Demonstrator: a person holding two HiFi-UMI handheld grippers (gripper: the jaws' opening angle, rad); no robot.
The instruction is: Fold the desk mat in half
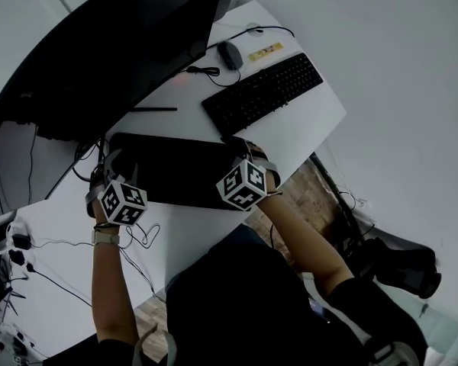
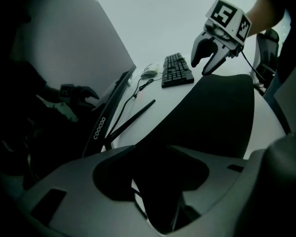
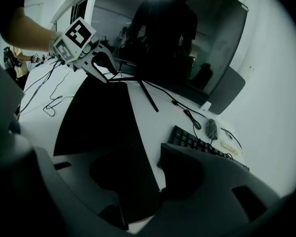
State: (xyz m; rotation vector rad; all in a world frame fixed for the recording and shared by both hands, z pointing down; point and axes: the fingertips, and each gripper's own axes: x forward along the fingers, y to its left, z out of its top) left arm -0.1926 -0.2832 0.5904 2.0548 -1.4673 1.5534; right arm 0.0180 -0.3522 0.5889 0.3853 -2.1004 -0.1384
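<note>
White rectangular desk carries everything. Big black curved monitor fills the far-left side, screen dark. Black rectangular desk mat lies on the desk's near part, nearer than the monitor and the keyboard. Its long axis runs left-right, roughly parallel to the near desk edge, with one short end pointing at each gripper. Black full-size keyboard sits far-right of the mat and apart from it. Left gripper is at the mat's left short end, with its marker cube on the near side. In the left gripper view the jaws stand apart with the mat's end running in between them. A thin strip of white desk shows between one jaw and the mat, so no clamp there. Right gripper is at the mat's right short end. Its own view reads the same: jaws apart, mat end between them, white desk visible beside the mat edge, pads not pressing. Grey computer mouse is at the far edge beyond the keyboard, with its black cable trailing left.
</note>
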